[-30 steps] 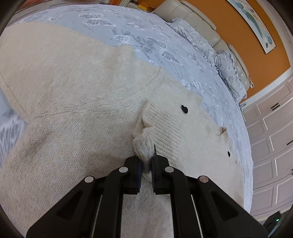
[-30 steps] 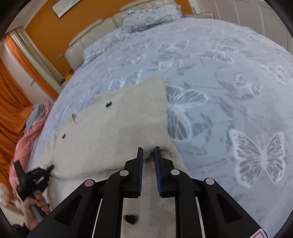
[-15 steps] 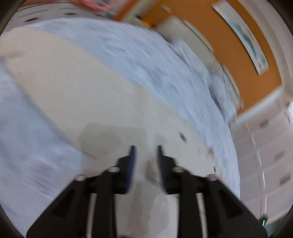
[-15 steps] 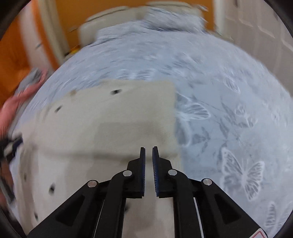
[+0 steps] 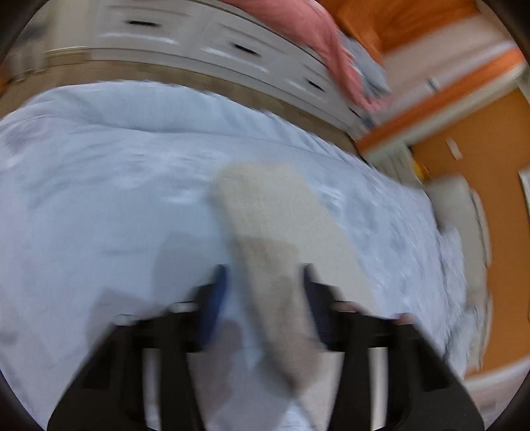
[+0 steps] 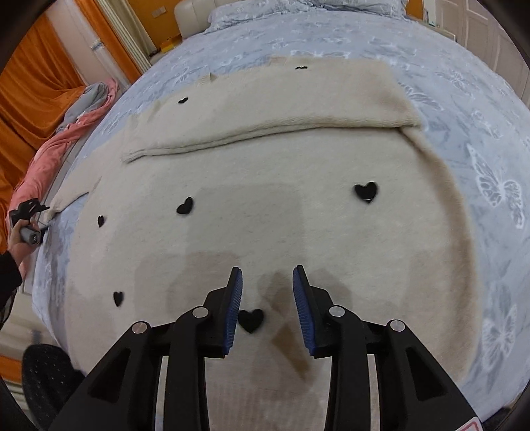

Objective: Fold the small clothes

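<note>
A cream knit sweater (image 6: 265, 185) with small black hearts lies spread on the blue butterfly bedspread (image 6: 480, 116). Its far part is folded over toward me along a straight crease. My right gripper (image 6: 267, 285) is open and empty just above the sweater's near part. In the blurred left wrist view, my left gripper (image 5: 263, 285) is open over the cream sleeve (image 5: 275, 225), which runs between the jaws. The left gripper also shows at the sweater's left edge in the right wrist view (image 6: 28, 218).
A pink and grey pile of clothes (image 6: 66, 122) lies at the bed's left edge beside orange curtains (image 6: 36, 79). White drawers (image 5: 205, 43) stand beyond the bed's edge. A beige headboard (image 6: 192, 13) and pillows are at the far end.
Both grippers have let go of the sweater and opened. The far part now lies folded over. The left gripper has swung out to the sleeve at the left; the right has drawn back toward me.
</note>
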Demonstrator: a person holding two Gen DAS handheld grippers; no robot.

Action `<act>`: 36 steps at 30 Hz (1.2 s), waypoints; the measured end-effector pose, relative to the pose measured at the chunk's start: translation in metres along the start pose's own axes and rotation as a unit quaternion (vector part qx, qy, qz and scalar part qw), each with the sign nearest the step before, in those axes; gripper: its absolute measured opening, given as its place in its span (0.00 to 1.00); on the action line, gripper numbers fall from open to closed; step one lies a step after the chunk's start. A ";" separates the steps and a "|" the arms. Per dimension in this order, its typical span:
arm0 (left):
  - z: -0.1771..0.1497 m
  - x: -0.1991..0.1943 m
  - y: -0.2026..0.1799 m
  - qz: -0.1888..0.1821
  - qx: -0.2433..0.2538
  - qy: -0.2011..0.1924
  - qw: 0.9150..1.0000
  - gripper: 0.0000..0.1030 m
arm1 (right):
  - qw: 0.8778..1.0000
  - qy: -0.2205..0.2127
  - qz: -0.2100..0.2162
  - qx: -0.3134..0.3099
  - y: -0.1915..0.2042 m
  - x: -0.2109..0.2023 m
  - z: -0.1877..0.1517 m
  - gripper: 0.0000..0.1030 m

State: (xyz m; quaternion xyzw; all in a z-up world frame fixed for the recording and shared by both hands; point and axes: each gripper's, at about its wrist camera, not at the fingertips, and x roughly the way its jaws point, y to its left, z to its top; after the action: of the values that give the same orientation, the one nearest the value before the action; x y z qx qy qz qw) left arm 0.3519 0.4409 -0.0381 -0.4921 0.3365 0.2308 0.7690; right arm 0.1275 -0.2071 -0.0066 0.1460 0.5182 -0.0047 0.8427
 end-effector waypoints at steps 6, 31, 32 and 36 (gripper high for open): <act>-0.056 -0.051 -0.145 -0.086 0.218 -0.036 0.972 0.08 | 1.000 -0.023 0.011 -0.013 0.016 -0.007 0.010 0.35; -0.268 -0.025 -0.110 -0.125 0.082 0.149 0.978 0.65 | 0.991 -0.014 0.095 0.092 -0.013 0.082 0.165 0.55; -0.257 -0.023 -0.111 -0.122 0.075 0.148 0.979 0.65 | 0.990 -0.004 0.102 0.101 -0.007 0.096 0.171 0.55; -0.245 -0.009 -0.119 -0.135 0.059 0.156 0.977 0.49 | 0.985 -0.003 0.139 0.100 0.015 0.109 0.189 0.08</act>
State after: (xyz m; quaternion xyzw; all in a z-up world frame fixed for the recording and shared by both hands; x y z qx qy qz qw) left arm 0.3566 0.1681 -0.0307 -0.5171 0.3959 0.0250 0.7584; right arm 0.3450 -0.2242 -0.0193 0.2998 0.4877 0.0603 0.8177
